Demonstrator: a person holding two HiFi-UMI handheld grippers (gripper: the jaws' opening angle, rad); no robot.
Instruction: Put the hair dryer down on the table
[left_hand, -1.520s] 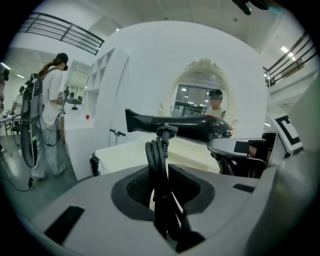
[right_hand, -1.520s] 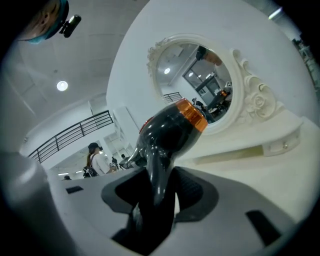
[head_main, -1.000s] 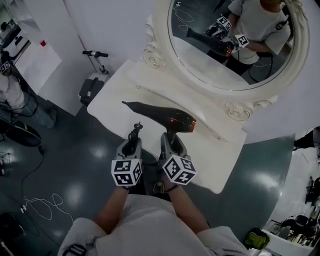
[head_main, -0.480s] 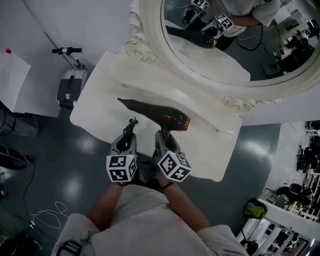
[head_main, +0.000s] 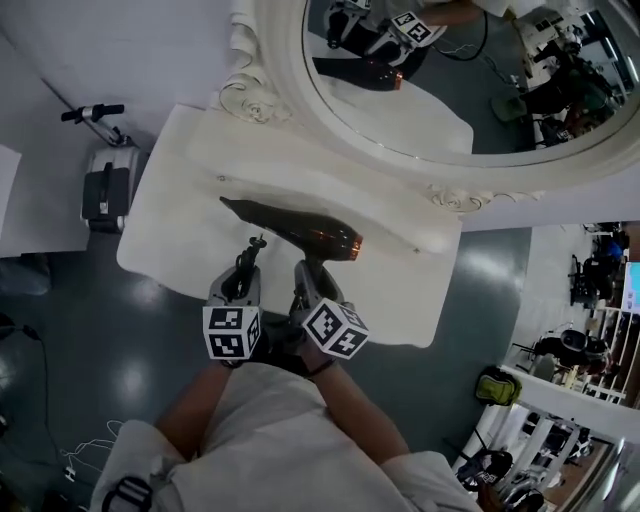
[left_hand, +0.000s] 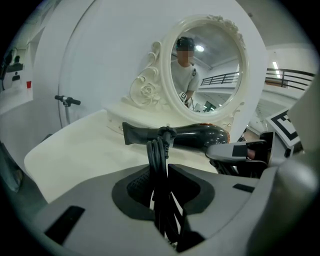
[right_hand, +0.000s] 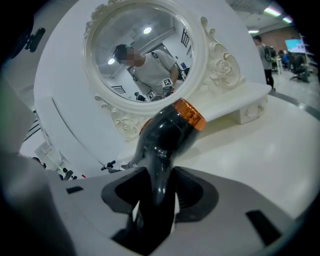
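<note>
2 grips hold: right gripper (head_main: 305, 276) clamps the glossy black hair dryer (head_main: 298, 227) by its handle, left gripper (head_main: 245, 271) pinches its bundled black cord (left_hand: 158, 165); barrel lies crosswise over the white tabletop (head_main: 178, 205).

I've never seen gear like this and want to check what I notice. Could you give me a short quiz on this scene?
1. True or false: the left gripper is shut on the dryer's handle.
2. In the head view, the dryer's nozzle points toward: A) the picture's left, B) its right, C) the person.
3. Fill in: behind the table stands an oval ___.

Key:
1. False. It is shut on the cord; the right gripper holds the handle.
2. A
3. mirror
</note>
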